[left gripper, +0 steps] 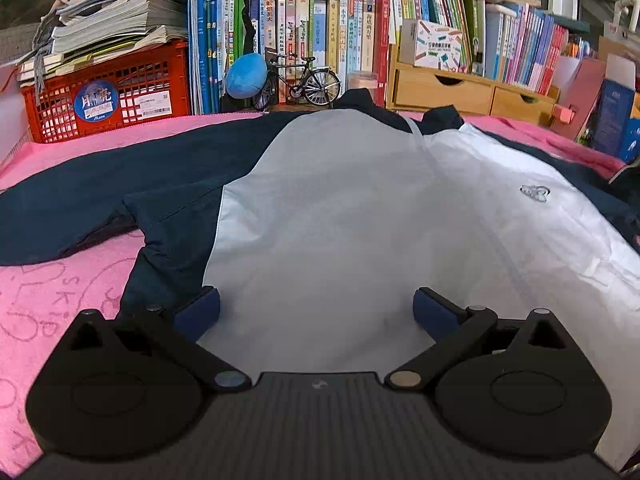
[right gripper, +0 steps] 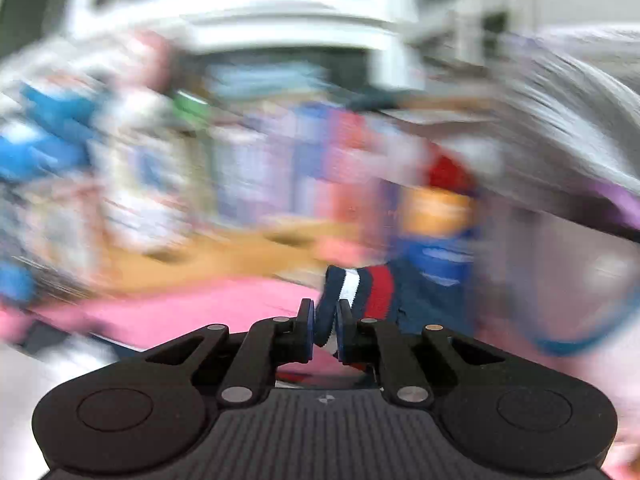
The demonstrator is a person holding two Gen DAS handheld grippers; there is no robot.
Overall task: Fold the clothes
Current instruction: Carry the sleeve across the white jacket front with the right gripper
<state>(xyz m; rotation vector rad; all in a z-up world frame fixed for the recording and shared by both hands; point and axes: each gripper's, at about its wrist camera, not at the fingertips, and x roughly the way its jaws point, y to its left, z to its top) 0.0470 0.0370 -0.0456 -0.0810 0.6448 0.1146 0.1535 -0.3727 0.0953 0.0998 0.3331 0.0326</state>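
A navy and white jacket [left gripper: 344,200] lies spread flat on a pink towel [left gripper: 52,296], collar toward the far bookshelf, its navy sleeve [left gripper: 80,200] stretched out to the left. My left gripper [left gripper: 316,312] is open and empty, low over the jacket's white front near its hem. My right gripper [right gripper: 324,328] is shut on the jacket's striped cuff [right gripper: 352,288], navy, white and red, and holds it lifted above the pink surface. The right wrist view is heavily blurred by motion.
A red crate [left gripper: 108,96] with stacked papers stands at the back left. A blue plush ball [left gripper: 246,76] and a model bicycle [left gripper: 300,84] stand behind the collar. Books and wooden drawers [left gripper: 472,92] line the back.
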